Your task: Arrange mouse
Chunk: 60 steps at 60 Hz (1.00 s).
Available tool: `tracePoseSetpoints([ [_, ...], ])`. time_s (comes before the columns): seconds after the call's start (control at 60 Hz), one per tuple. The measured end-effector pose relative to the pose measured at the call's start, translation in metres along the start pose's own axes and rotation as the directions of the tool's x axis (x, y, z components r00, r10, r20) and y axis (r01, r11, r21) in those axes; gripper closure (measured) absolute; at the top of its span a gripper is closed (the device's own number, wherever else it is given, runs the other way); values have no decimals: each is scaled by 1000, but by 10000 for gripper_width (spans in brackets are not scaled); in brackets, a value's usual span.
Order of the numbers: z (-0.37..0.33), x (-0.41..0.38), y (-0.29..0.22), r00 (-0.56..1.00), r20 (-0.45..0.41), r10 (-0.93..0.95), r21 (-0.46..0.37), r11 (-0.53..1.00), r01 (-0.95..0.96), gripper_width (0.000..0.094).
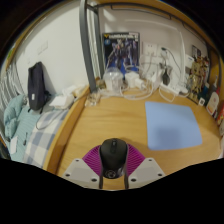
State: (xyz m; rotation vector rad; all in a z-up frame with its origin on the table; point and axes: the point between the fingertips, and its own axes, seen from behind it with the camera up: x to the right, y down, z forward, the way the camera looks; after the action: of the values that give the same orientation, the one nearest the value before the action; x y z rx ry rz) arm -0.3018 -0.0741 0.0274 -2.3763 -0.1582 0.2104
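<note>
A black computer mouse (113,156) sits between my gripper's (112,163) two fingers, held above the wooden desk (120,120). The magenta pads (93,159) press against both of its sides, so the gripper is shut on the mouse. A blue mouse mat (171,125) lies flat on the desk beyond the fingers and to the right. The mouse's underside is hidden.
At the desk's far edge are a poster or box with a robot picture (122,50), white cables (150,68) and small items. A metal post (91,45) rises at the far left. A bed with a black bag (38,85) lies left of the desk.
</note>
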Motion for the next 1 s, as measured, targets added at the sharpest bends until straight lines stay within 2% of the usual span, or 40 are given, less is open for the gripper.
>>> tracePoseSetpoints([
  [0.217, -51, 59, -148, 999, -37, -28, 196, 980, 35, 652],
  [0.317, -63, 104, -202, 996, -84, -29, 257, 965, 50, 652],
  [0.4, -61, 145, -221, 993, -119, -15, 261, 964, 46, 654],
  [0.517, -36, 203, -207, 985, -171, -10, 201, 979, 45, 652],
  [0.683, 16, 251, -147, 981, -189, 33, 90, 996, -16, 655],
  [0.867, 60, 263, -93, 984, -165, 66, 11, 998, -65, 655],
  [1.0, 79, 256, -71, 987, -138, 79, -14, 997, -82, 638],
])
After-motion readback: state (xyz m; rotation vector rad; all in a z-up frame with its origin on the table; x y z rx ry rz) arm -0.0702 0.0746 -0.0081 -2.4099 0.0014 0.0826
